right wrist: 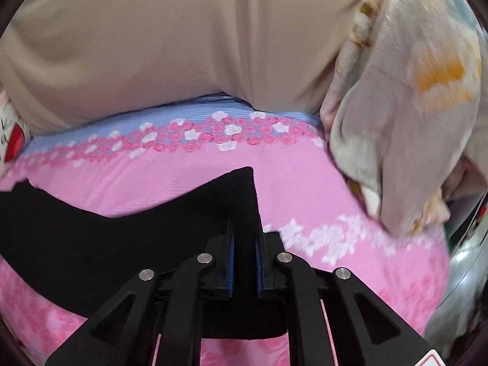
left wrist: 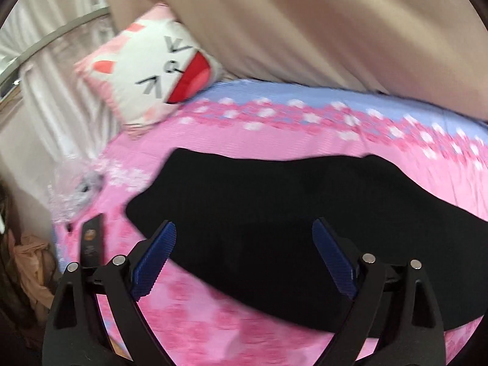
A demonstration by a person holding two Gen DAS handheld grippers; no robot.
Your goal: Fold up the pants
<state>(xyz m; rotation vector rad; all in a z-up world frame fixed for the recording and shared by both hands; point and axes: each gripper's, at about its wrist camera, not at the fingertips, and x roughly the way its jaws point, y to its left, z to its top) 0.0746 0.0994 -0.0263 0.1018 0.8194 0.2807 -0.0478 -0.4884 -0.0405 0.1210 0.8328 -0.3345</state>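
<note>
Black pants [left wrist: 274, 207] lie stretched across a pink flowered bed sheet [left wrist: 244, 134]. My left gripper [left wrist: 244, 235] is open above the near edge of the pants, its blue pads [left wrist: 155, 256] wide apart and holding nothing. In the right wrist view the pants [right wrist: 106, 238] run off to the left. My right gripper [right wrist: 245, 238] is shut on one end of the pants, and a corner of the black fabric [right wrist: 244, 183] stands up between its blue pads.
A pink-and-white cat cushion [left wrist: 146, 67] leans at the back left against beige fabric [left wrist: 305, 30]. A dark remote [left wrist: 91, 241] and crinkled plastic [left wrist: 76, 189] lie at the bed's left edge. A grey patterned blanket [right wrist: 402, 106] hangs at the right.
</note>
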